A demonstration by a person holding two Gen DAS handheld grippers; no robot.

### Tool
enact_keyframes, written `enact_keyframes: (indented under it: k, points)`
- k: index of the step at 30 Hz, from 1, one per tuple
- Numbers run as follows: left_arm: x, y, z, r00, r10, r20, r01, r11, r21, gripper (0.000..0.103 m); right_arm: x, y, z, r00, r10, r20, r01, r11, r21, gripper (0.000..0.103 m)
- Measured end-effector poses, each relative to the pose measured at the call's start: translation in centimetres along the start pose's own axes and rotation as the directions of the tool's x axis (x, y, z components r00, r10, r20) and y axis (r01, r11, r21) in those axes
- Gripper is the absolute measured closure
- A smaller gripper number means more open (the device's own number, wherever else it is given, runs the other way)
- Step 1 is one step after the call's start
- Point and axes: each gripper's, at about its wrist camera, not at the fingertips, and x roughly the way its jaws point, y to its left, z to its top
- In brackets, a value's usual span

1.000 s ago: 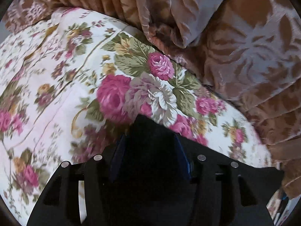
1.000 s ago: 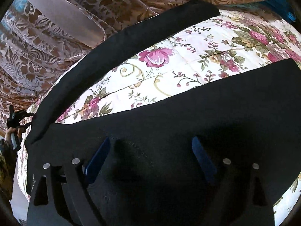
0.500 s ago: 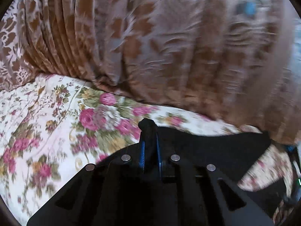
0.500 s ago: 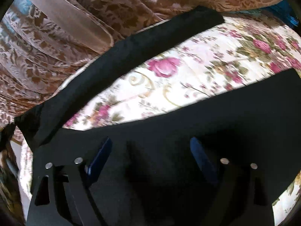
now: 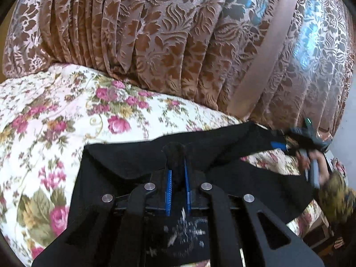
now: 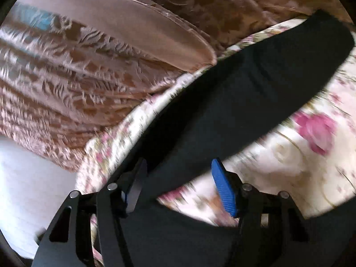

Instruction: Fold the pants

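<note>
The black pants (image 5: pixel 138 160) lie spread on a floral bedspread (image 5: pixel 55 120). My left gripper (image 5: pixel 176 173) is shut on a bunched fold of the black fabric, which sticks up between its blue pads. In the right wrist view one black leg (image 6: pixel 255 93) runs diagonally from the upper right down between the fingers. My right gripper (image 6: pixel 178 178) has its jaws closing around that leg, and its blue pads stand apart from the cloth. In the left wrist view that gripper (image 5: pixel 287 143) shows at the far right, held in a person's hand (image 5: pixel 311 159).
A brown leaf-patterned curtain (image 5: pixel 178 44) with a plain pink band (image 5: pixel 262 55) hangs right behind the bed's far edge. The bedspread (image 6: pixel 289 166) ends at the left in the right wrist view, with a pale surface (image 6: pixel 26 178) beyond it.
My left gripper shut on the black fabric and swung it across the bed toward the curtain. My right gripper moved along the leg toward the bed's edge and its jaws narrowed.
</note>
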Motion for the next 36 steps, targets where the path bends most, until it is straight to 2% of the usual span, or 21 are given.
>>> enact_keyframes:
  k: [4,9,10,12,13,14,17,21,24,26,28,31,36]
  points:
    - [-0.1,-0.2,-0.8,1.000,-0.002,-0.014,0.002,1.000,0.016,0.095,3.0,0.8,3.7,1.000,-0.007,-0.001,0.007,0.998,0.065,0.042]
    - [-0.3,-0.1,-1.4,1.000,-0.002,-0.028,0.003,0.999,0.036,0.095,6.4,0.1,7.0,0.997,-0.074,-0.021,0.076,0.988,0.134,0.044]
    - [-0.3,-0.2,-1.4,0.999,-0.003,-0.033,0.004,0.999,0.040,0.095,7.0,-0.4,7.7,0.997,-0.072,-0.022,0.074,0.985,0.154,0.050]
    - [-0.1,-0.2,-1.4,0.999,0.003,-0.043,-0.001,0.999,0.051,0.095,8.1,-1.2,8.5,0.992,-0.114,-0.051,0.121,0.980,0.160,0.072]
    - [0.1,0.0,-1.2,0.999,0.009,-0.045,-0.007,0.999,0.050,0.095,8.6,-1.2,8.7,0.986,-0.148,-0.072,0.157,0.978,0.135,0.090]
    - [0.2,0.2,-0.9,0.999,0.018,-0.043,-0.016,0.999,0.046,0.095,8.7,-1.1,8.7,0.984,-0.166,-0.071,0.173,0.979,0.110,0.094]
    - [1.0,0.9,1.3,0.997,0.080,-0.019,-0.079,0.996,0.046,0.095,7.2,-0.4,8.4,0.989,-0.143,-0.033,0.145,0.988,0.054,0.096]
    - [2.4,2.3,7.0,0.985,0.160,0.067,-0.163,0.986,0.033,0.095,3.6,1.1,8.4,0.996,-0.087,0.034,0.087,0.996,-0.001,0.096]
    - [3.5,3.2,11.1,0.973,0.200,0.118,-0.204,0.979,0.015,0.095,0.9,2.0,7.4,0.996,-0.038,0.077,0.040,0.999,-0.026,0.096]
    - [3.5,3.1,12.5,0.964,0.223,0.143,-0.227,0.974,0.012,0.095,-1.3,2.9,5.9,0.995,-0.010,0.103,0.016,0.998,-0.065,0.096]
    - [2.6,2.9,12.5,0.960,0.225,0.169,-0.231,0.973,0.016,0.095,-3.6,3.0,3.8,0.992,0.020,0.125,-0.008,0.996,-0.093,0.096]
    - [0.7,2.8,10.7,0.959,0.217,0.181,-0.224,0.975,0.016,0.095,-6.5,2.8,0.2,0.989,0.055,0.136,-0.038,0.991,-0.127,0.096]
    - [-2.1,4.6,4.1,0.963,0.238,0.124,-0.237,0.971,-0.020,0.095,-9.0,1.2,-7.2,0.992,0.086,0.087,-0.072,0.986,-0.152,0.096]
